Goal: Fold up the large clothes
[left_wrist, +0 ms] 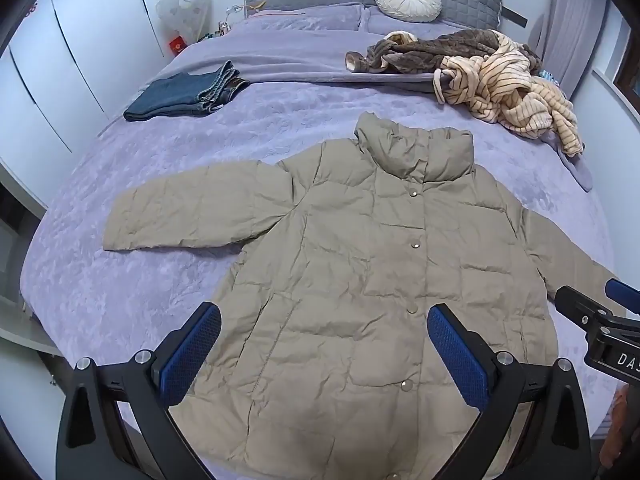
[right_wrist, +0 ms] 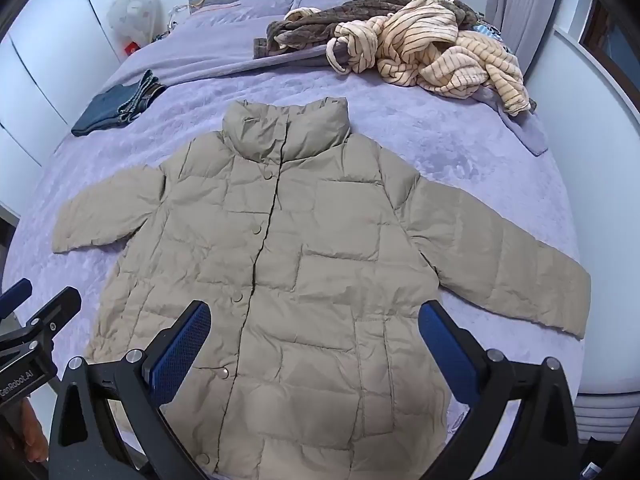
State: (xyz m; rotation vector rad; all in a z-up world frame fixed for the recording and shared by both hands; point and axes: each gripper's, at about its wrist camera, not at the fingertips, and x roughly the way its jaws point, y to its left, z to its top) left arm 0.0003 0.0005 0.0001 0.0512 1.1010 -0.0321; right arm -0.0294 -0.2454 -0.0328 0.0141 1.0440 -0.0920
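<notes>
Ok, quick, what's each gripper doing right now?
Left gripper: open, holding nothing, above the khaki puffer jacket.
Right gripper: open, holding nothing, above the same jacket.

Khaki jacket (left_wrist: 360, 280), lavender bedspread (left_wrist: 120, 280), cream garment (left_wrist: 516, 92) dark-striped.

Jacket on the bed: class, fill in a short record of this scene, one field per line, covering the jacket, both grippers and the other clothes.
jacket: beige puffer, flat on the bed, front up, snapped shut
sleeves: both spread out sideways
collar: away from the grippers, toward the headboard
left gripper: open, above the hem, holding nothing
right gripper: open, above the hem, holding nothing
jeans: folded, far left
pile: unfolded clothes, far right
fold: not started
</notes>
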